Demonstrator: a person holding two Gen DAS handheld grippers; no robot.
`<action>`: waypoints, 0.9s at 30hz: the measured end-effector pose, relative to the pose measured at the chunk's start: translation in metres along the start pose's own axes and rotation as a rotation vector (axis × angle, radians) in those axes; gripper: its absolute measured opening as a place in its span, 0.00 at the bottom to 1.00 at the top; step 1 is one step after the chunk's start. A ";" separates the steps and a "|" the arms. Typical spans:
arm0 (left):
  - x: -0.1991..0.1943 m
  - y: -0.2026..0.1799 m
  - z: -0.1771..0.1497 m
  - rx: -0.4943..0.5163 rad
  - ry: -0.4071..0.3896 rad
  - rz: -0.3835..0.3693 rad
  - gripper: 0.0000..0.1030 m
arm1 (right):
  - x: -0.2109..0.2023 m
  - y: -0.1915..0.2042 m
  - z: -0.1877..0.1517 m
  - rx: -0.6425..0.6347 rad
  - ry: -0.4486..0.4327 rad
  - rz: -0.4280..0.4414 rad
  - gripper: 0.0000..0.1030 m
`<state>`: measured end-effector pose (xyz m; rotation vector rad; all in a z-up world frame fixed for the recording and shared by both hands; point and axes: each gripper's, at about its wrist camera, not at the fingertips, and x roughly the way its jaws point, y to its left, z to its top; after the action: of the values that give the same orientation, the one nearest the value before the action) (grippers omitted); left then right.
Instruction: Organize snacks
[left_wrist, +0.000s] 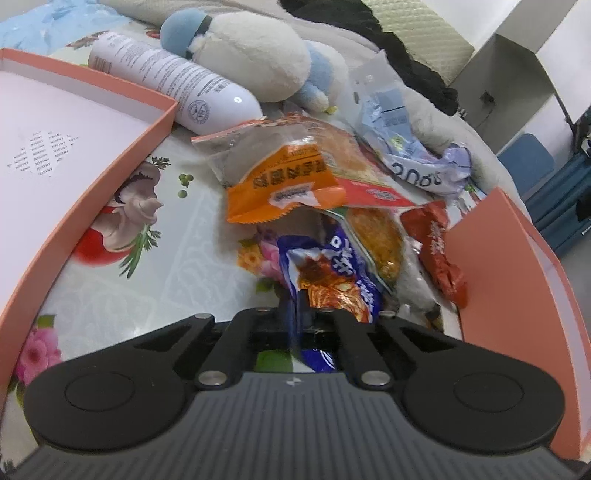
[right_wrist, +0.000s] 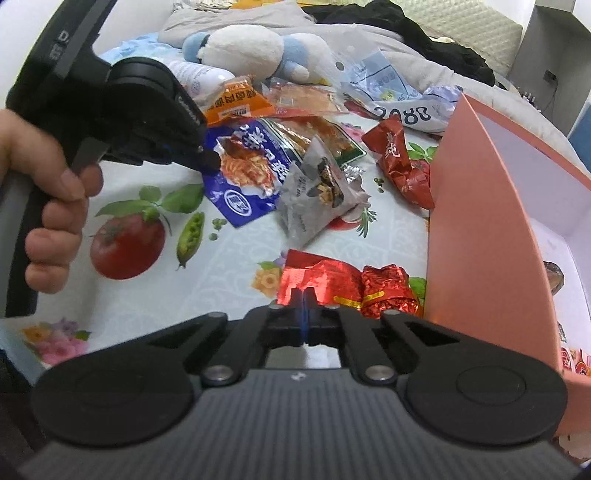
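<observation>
Pinching the thin edge of the blue packet (left_wrist: 332, 269), the left gripper (left_wrist: 295, 314) has its jaws closed right down on the film, which shows between the fingers in the left wrist view; in the right wrist view the same gripper (right_wrist: 210, 160) bites the packet (right_wrist: 243, 177) at its torn upper part. This packet lies mid-table on the flowered tablecloth (left_wrist: 177, 258), just in front of the orange packet (left_wrist: 284, 184) and to the right of the empty pink lid (left_wrist: 74, 147). It looks light, crinkly and slippery, so a hold on one corner will probably let it swing and sag; a grip on the flat sealed seam should serve better than one on the loose torn flap.

Further right, the grey packet (right_wrist: 314, 192) leans against the blue one, soft and half crumpled. Nearer the camera, the right gripper (right_wrist: 303, 299) is closed with its tips at the edge of the shiny red foil packet (right_wrist: 321, 280), beside a small, tightly packed red sachet (right_wrist: 388, 291); whether the fingers truly clamp the foil I cannot tell for sure, though they appear to nip its rim. Foil like this is stiff yet slick and creases easily. At the far right stands the pink box (right_wrist: 480, 240), the likely place for the snacks
</observation>
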<state>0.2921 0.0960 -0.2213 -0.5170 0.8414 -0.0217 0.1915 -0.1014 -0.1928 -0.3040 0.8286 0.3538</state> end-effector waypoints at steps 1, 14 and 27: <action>-0.004 -0.001 -0.003 -0.004 0.000 -0.007 0.02 | -0.002 0.001 -0.001 -0.001 -0.003 0.006 0.02; -0.091 0.020 -0.058 -0.083 -0.015 0.035 0.01 | -0.027 0.011 -0.012 0.025 -0.078 -0.038 0.41; -0.136 0.036 -0.092 -0.130 -0.027 0.054 0.01 | 0.008 0.038 -0.005 -0.164 -0.019 -0.190 0.40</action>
<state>0.1281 0.1175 -0.1918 -0.6155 0.8337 0.0900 0.1773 -0.0677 -0.2063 -0.5273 0.7462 0.2466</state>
